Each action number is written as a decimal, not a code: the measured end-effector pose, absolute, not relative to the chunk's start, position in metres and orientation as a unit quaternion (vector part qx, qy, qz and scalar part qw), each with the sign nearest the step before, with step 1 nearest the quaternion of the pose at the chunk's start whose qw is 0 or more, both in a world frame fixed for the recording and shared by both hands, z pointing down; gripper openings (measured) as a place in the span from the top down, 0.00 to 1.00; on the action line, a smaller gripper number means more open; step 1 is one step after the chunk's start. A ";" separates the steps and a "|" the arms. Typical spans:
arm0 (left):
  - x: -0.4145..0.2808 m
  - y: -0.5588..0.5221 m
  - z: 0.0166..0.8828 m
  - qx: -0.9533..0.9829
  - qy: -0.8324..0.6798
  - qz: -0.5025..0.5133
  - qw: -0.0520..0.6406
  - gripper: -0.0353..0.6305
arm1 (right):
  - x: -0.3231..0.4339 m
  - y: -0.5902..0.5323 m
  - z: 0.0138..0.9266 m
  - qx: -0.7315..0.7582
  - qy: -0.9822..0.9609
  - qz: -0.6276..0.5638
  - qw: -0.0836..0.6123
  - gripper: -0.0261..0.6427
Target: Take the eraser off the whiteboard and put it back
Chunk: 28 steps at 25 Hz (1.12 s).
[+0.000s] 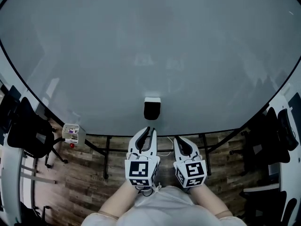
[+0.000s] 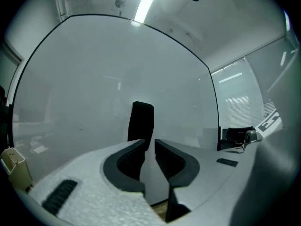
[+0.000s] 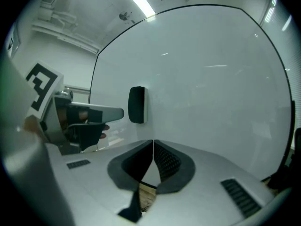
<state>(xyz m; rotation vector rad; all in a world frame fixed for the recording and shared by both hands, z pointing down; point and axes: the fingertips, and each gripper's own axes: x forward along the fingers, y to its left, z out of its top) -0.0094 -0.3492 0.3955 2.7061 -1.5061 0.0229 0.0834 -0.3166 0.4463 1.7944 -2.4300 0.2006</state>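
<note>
A black eraser (image 1: 152, 108) with a white back clings to the whiteboard (image 1: 141, 41) near its lower edge. In the left gripper view the eraser (image 2: 142, 124) stands straight ahead of the jaws, a short way off. My left gripper (image 1: 149, 130) sits just below it, jaws nearly together with nothing between them (image 2: 150, 142). My right gripper (image 1: 178, 139) is beside it on the right, shut and empty (image 3: 153, 141). The right gripper view shows the eraser (image 3: 137, 104) to the upper left, with the left gripper (image 3: 89, 114) pointing at it.
A small beige tray of markers (image 1: 71, 133) hangs at the board's lower left corner. Black chairs stand at the left (image 1: 26, 126) and right (image 1: 277, 131). The board's stand legs (image 1: 106, 159) rise from a wooden floor below.
</note>
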 end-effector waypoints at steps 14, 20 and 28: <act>-0.003 -0.404 0.379 0.827 -0.562 0.022 0.007 0.57 | 0.117 -0.344 0.451 0.587 -0.804 0.074 0.061 0.92; 0.003 -0.419 0.379 0.822 -0.568 0.028 -0.015 0.55 | 0.120 -0.350 0.443 0.578 -0.812 0.063 0.058 0.92; 0.000 -0.427 0.377 0.800 -0.599 0.027 -0.021 0.55 | 0.130 -0.354 0.448 0.586 -0.805 0.075 0.053 0.92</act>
